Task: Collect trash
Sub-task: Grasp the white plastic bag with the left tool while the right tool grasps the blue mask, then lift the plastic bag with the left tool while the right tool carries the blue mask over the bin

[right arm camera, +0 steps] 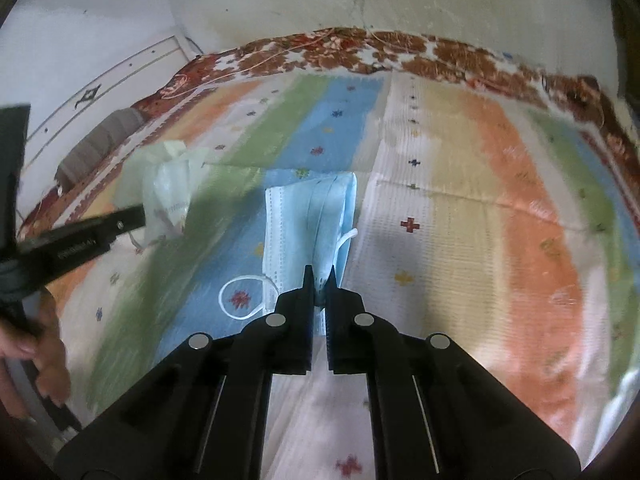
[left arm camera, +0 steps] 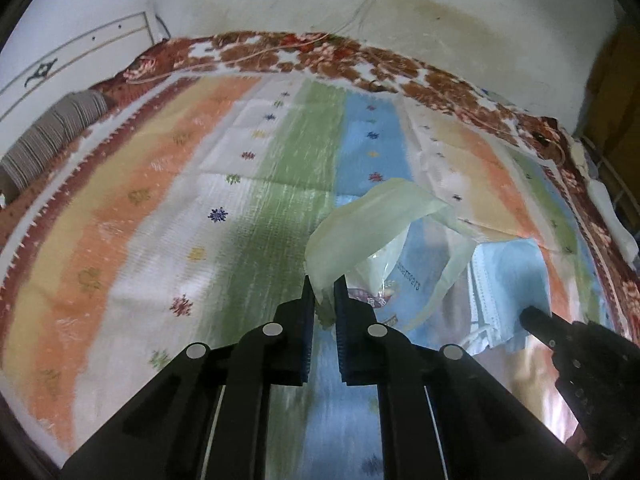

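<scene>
A pale green translucent plastic bag point(left arm camera: 372, 232) with a printed wrapper inside hangs above the striped bedspread, my left gripper point(left arm camera: 324, 284) shut on its lower edge. A light blue face mask point(right arm camera: 316, 216) with white ear loops is lifted off the cloth, pinched at its near edge by my right gripper point(right arm camera: 319, 276), which is shut on it. In the left wrist view the mask point(left arm camera: 504, 280) shows at the right beside the right gripper's fingers point(left arm camera: 536, 320). In the right wrist view the plastic bag point(right arm camera: 168, 188) and the left gripper's fingers point(right arm camera: 120, 220) appear at the left.
A striped bedspread point(left arm camera: 200, 200) with small flower marks covers a bed with a brown floral blanket point(left arm camera: 312, 52) along the far edge. A stained white wall point(left arm camera: 400, 8) rises behind it. A grey ribbed roll point(left arm camera: 52, 140) lies at the far left. A person's hand point(right arm camera: 36, 344) shows at lower left.
</scene>
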A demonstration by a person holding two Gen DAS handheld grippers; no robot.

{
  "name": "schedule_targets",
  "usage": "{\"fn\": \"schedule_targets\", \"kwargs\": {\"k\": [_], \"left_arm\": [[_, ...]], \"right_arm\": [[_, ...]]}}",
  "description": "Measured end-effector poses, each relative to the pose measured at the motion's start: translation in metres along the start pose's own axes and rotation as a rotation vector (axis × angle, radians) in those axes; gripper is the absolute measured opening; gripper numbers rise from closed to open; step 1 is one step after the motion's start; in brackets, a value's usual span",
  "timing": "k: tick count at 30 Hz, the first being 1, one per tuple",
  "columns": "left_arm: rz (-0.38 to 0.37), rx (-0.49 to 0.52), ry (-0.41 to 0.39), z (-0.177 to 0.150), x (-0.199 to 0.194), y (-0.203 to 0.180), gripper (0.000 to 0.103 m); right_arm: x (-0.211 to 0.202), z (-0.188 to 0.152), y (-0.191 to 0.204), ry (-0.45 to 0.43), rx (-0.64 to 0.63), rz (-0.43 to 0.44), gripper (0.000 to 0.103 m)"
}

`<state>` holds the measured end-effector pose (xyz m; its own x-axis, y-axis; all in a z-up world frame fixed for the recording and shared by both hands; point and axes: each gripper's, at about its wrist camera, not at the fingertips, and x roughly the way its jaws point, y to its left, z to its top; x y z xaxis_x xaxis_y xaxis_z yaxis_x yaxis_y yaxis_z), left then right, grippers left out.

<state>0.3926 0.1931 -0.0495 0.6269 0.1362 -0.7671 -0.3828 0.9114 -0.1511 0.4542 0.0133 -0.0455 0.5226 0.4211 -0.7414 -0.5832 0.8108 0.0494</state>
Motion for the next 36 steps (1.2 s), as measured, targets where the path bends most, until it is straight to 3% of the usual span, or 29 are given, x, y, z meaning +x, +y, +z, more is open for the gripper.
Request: {"fn": "schedule_targets", "kwargs": {"k": [13, 18, 24, 31, 36], "left_arm": [[-0.125, -0.035, 0.052, -0.060, -0.091, -0.011, 0.009], [-0.183, -0.051, 0.087, -0.088, -0.125, -0.015, 0.009], [-0.187, 0.006, 0.067, -0.107, -0.154, -0.021, 0.009], [-0.278, 0.026, 0.063, -0.133, -0.189, -0.028, 0.009], [-0.292, 0.055, 0.066, -0.156, -0.204, -0.033, 0.009]], "right_arm": [[-0.115, -0.060, 0.024, -0.027, -0.077, -0.043, 0.003], [-0.153, -0.073, 0.023, -0.057, -0.044, -0.044, 0.004], [-0.195, -0.103, 0.031, -0.073, -0.024, -0.025, 0.004], [-0.237, -0.142, 0.042, -0.105, -0.030, 0.000, 0.004], [-0.256, -0.167, 0.049, -0.114, -0.026, 0.016, 0.004]]}}
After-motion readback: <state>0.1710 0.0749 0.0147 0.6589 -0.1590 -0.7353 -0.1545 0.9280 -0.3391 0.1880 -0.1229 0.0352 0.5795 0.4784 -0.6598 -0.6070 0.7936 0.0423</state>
